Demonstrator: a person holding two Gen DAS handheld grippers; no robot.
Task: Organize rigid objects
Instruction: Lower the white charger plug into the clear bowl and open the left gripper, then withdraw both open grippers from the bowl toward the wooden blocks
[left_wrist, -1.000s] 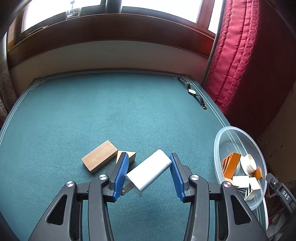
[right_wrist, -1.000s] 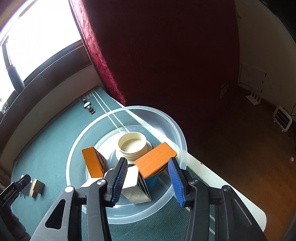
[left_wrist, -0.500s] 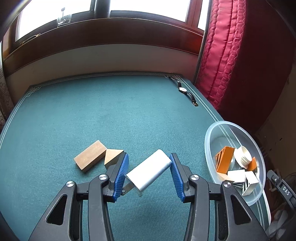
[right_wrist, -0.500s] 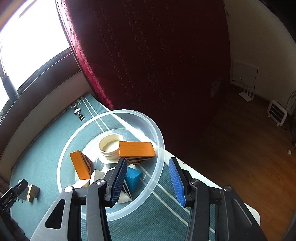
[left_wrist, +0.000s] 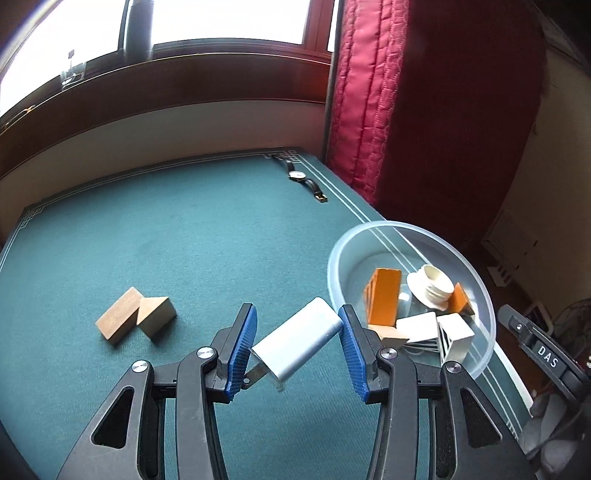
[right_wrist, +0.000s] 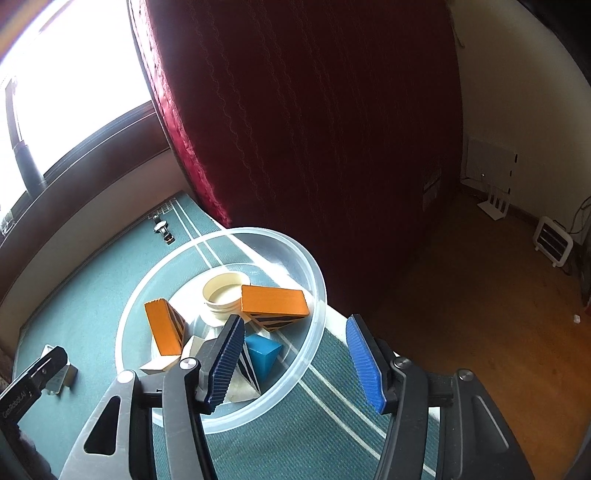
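My left gripper (left_wrist: 296, 325) is shut on a silver metal block (left_wrist: 301, 341), held slanted above the green table, just left of the clear plastic bowl (left_wrist: 369, 229). The bowl (right_wrist: 258, 232) holds two orange blocks (right_wrist: 274, 301) (right_wrist: 162, 326), a cream round lid (right_wrist: 221, 291), a blue block (right_wrist: 263, 354) and white striped blocks (left_wrist: 456, 334). My right gripper (right_wrist: 295, 323) hangs over the bowl's near rim with its jaws opening and nothing between them. A brown wooden block (left_wrist: 118, 319) and a tan wedge (left_wrist: 157, 317) lie on the cloth to the left.
A wristwatch (left_wrist: 301, 177) lies near the table's far right corner. A red quilted curtain (left_wrist: 369, 110) hangs along the table's right edge, close behind the bowl. Beyond that edge the wooden floor (right_wrist: 480, 280) drops away. A window sill runs behind the table.
The right gripper let go of the orange block, which now lies in the bowl against the cream lid, and its jaws have widened. The left gripper carried the silver block rightward toward the bowl.
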